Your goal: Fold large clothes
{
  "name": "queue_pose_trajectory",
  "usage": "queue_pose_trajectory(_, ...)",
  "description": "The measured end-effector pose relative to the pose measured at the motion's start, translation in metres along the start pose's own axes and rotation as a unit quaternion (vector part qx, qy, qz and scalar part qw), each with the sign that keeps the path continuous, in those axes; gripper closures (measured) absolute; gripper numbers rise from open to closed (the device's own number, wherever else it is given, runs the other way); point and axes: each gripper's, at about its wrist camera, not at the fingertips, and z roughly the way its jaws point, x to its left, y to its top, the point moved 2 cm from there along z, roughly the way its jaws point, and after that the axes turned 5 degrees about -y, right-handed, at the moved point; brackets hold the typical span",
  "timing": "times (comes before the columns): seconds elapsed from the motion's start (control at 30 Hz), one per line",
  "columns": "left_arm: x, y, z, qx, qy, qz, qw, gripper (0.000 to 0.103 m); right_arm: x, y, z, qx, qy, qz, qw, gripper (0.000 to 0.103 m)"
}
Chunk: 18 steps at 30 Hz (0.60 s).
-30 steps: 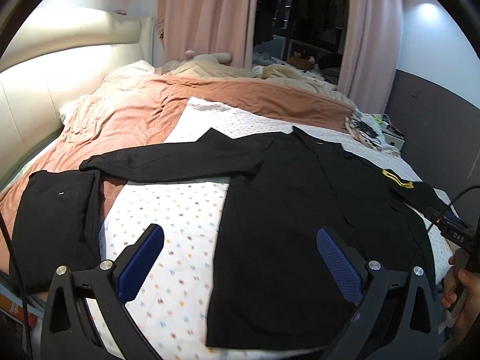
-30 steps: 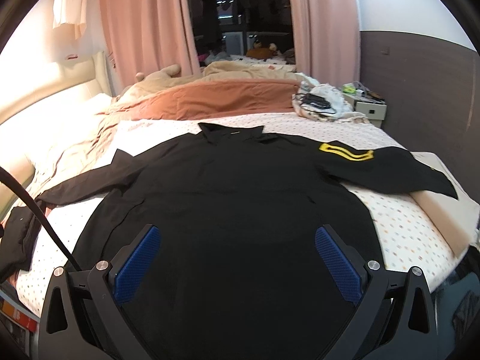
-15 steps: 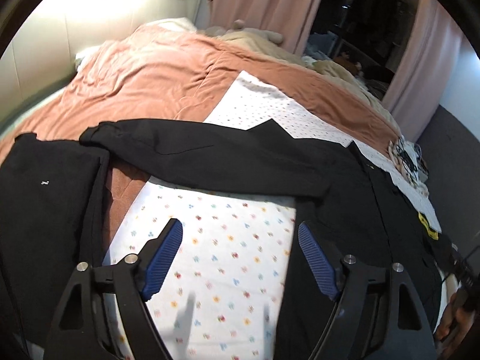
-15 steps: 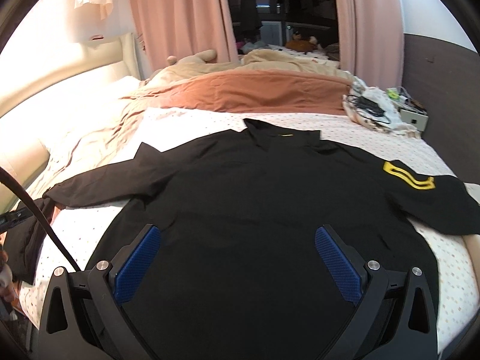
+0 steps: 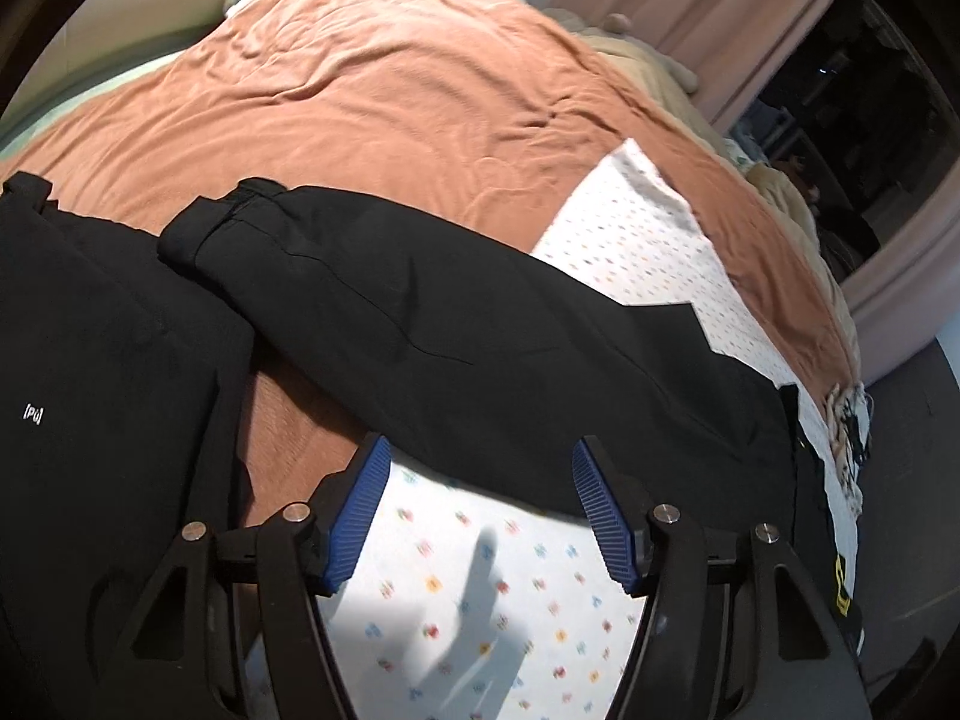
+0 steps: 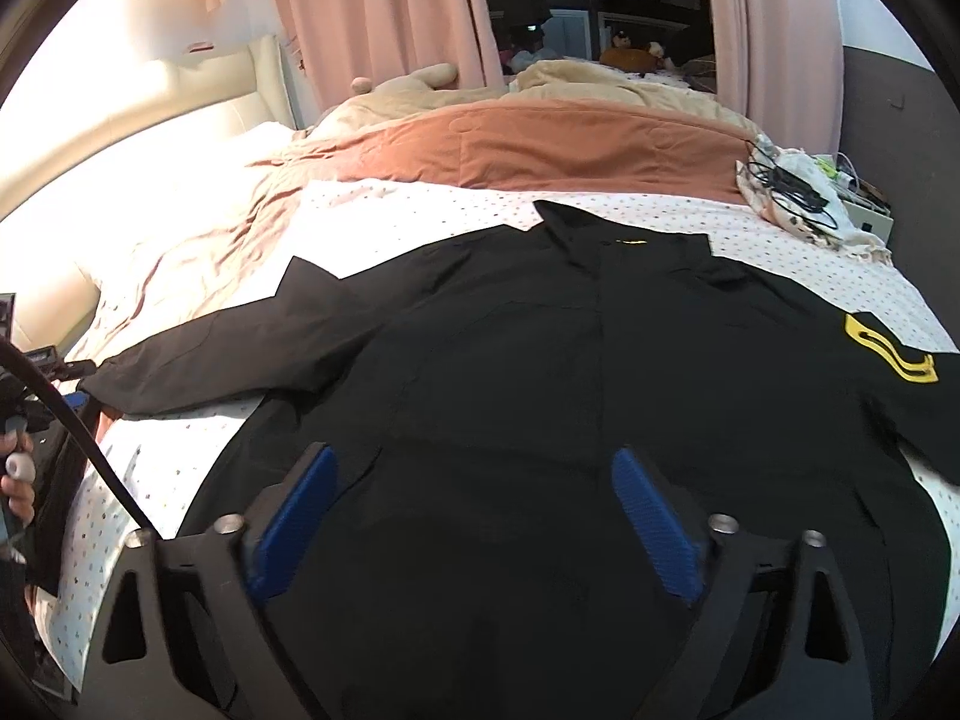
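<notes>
A large black shirt [image 6: 570,372] with a yellow patch [image 6: 888,351] on one sleeve lies spread flat on the bed. Its long left sleeve [image 5: 456,330] stretches out toward the left. My left gripper [image 5: 477,453] hovers just before the lower edge of that sleeve, its jaws closing, with nothing between the blue pads. My right gripper [image 6: 474,462] hangs over the shirt's lower body, jaws also closing, and holds nothing. A hand [image 6: 15,474] with the other gripper shows at the left edge of the right wrist view.
A folded black garment [image 5: 102,396] with a small white logo lies left of the sleeve. A salmon blanket [image 5: 372,96] covers the bed's far side, over a dotted white sheet [image 5: 480,600]. Cables and cloth [image 6: 798,192] pile at the back right; pink curtains [image 6: 384,12] hang behind.
My left gripper swung left and down from the shirt's body to the left sleeve, and its jaws narrowed. The right gripper shifted left over the shirt and its jaws narrowed slightly.
</notes>
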Motion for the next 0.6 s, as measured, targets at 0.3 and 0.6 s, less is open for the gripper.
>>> queue_pose_trajectory(0.3, 0.028, 0.011, 0.044, 0.011, 0.055, -0.078, 0.9953, 0.039, 0.027, 0.025, 0.043, 0.028, 0.027, -0.013, 0.999, 0.052)
queue_pose_trajectory(0.6, 0.030, 0.008, 0.064, 0.023, 0.116, -0.086, 0.9893, 0.050, 0.037, 0.046, 0.089, 0.047, 0.033, -0.011, 0.998, 0.055)
